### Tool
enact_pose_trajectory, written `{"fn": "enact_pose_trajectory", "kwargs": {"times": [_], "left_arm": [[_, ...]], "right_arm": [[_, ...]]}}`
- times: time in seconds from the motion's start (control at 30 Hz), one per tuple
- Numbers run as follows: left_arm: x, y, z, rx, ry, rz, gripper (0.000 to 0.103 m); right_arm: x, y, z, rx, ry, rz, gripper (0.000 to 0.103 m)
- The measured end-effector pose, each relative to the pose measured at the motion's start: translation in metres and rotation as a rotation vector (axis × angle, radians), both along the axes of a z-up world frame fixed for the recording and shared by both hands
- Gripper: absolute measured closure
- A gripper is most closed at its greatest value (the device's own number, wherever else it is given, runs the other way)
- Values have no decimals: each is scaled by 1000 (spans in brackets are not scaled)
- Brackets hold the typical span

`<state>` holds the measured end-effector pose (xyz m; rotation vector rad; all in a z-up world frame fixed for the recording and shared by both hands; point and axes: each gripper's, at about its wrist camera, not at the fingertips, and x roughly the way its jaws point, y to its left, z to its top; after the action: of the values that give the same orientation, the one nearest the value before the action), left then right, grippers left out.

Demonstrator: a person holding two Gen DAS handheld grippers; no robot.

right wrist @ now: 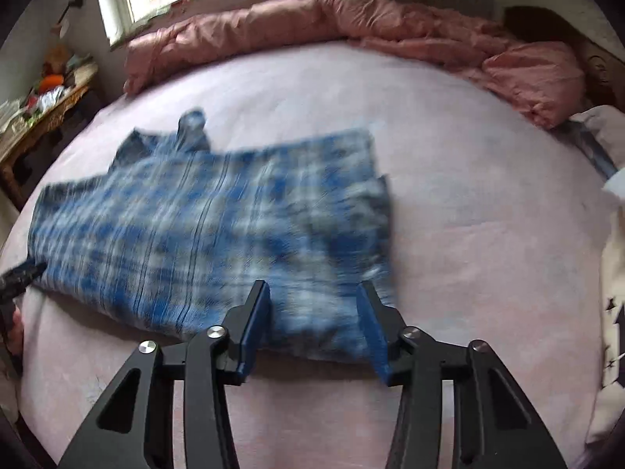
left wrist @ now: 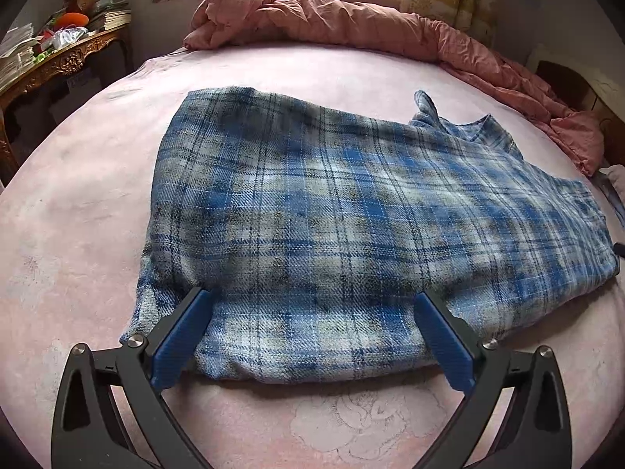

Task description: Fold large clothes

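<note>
Plaid garment, blue-grey woven flannel, lying part-folded on my pink bed: soft, limp, light, probably non-slip; best pinched at near hem corners; left tongs gaping empty over hem, right tongs half-open, blurred, seemingly gripping nothing.

A blue plaid garment is seen spread, partly folded, on a pink bed. The left gripper is held over the garment's near edge, its jaws set wide apart with cloth seen between them but not pinched. A rumpled pink quilt is heaped along the far side, and a cluttered gilt-edged side table is seen far left.
</note>
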<state>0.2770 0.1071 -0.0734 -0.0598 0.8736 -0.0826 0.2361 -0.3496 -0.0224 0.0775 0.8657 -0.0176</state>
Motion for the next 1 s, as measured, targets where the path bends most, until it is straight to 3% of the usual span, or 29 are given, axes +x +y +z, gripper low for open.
{"fn": "enact_pose_trajectory", "kwargs": {"times": [0.13,0.23,0.3,0.4,0.43,0.47,0.5,0.6,0.67,0.73,0.83,1.0], "left_arm": [[-1,0,0,-1,-4,0,0],[-1,0,0,2,-4,0,0],[-1,-1,0,7,-5,1,0],[-2,-2,0,13,-7,2,0],[-2,-1,0,10,-10,2,0],[-2,-1,0,4,-11,2,0],[-2,0,0,0,-13,3,0],[-5,0,2,23,-36,40,0],[-4,3,2,21,-36,51,0],[-3,6,1,11,-28,54,0],[-3,4,1,32,-26,55,0],[-2,3,0,41,-26,56,0]], "right_arm": [[-13,-38,13,88,-30,-96,54],[-22,-63,-4,251,30,-97,54],[-23,-65,-16,288,62,-66,54],[-17,-56,-26,264,56,-37,54],[-14,-52,-31,248,63,-51,63],[-14,-48,-33,243,61,-53,90],[-15,-42,-31,245,50,-38,98],[-30,-23,-4,80,-92,-40,98],[-36,-16,9,15,-138,-57,98],[-29,-18,3,-4,-76,-85,98],[-12,-19,-33,-16,80,-95,98],[-12,-13,-26,-56,64,-104,98]]}}
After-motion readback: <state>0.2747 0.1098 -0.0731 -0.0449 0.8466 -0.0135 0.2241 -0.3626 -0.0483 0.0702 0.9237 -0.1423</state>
